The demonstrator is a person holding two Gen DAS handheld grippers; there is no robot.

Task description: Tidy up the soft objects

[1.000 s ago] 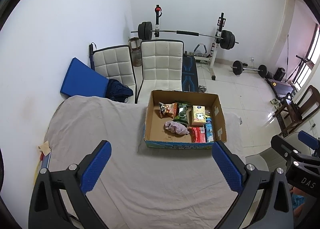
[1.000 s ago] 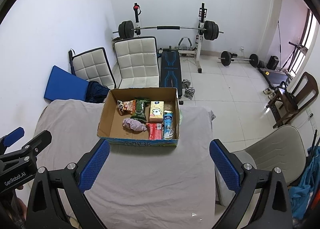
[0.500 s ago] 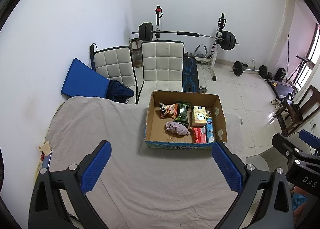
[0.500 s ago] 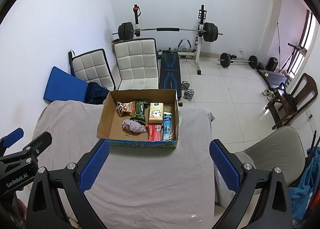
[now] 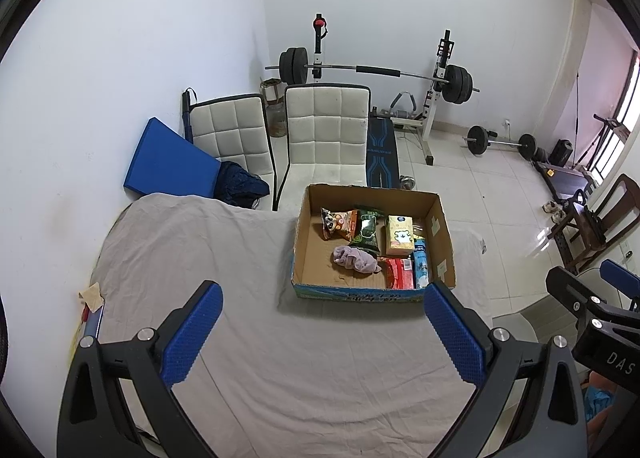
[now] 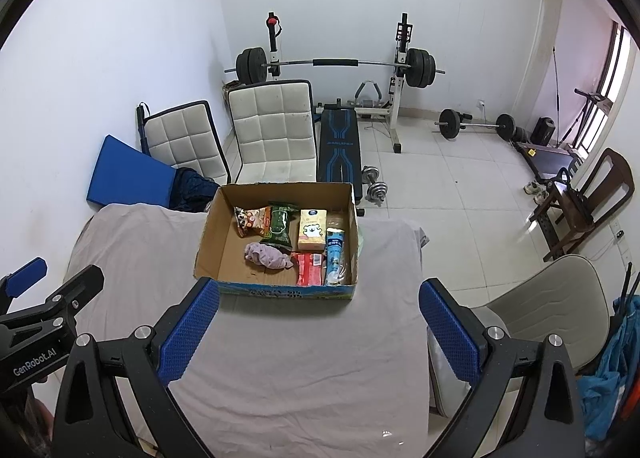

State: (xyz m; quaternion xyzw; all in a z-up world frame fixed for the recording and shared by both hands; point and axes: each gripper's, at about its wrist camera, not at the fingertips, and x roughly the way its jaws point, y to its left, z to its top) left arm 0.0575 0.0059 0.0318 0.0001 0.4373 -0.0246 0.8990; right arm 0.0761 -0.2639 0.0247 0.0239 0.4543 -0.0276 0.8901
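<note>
A: Where are the soft things?
B: A purple cloth (image 5: 355, 259) lies in the cardboard box (image 5: 308, 234) on the counter (image 5: 200, 250), beside snack packets (image 5: 340, 223).
A: And the hand-held grippers?
B: The left hand-held gripper (image 5: 324, 294) and the right hand-held gripper (image 6: 320, 288) are both spread wide, empty, above the counter short of the box

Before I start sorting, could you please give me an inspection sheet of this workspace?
Surface: table under a wrinkled grey cloth.
Job's things: open cardboard box holding a crumpled purple cloth, snack bags, a yellow carton, a red packet and a blue tube.
Clutter: small tan scrap at the table's left edge.
Grippers: left gripper and right gripper open, empty, short of the box.
Cables: nothing seen.
Surroundings: two white chairs, barbell rack, blue mat.
</note>
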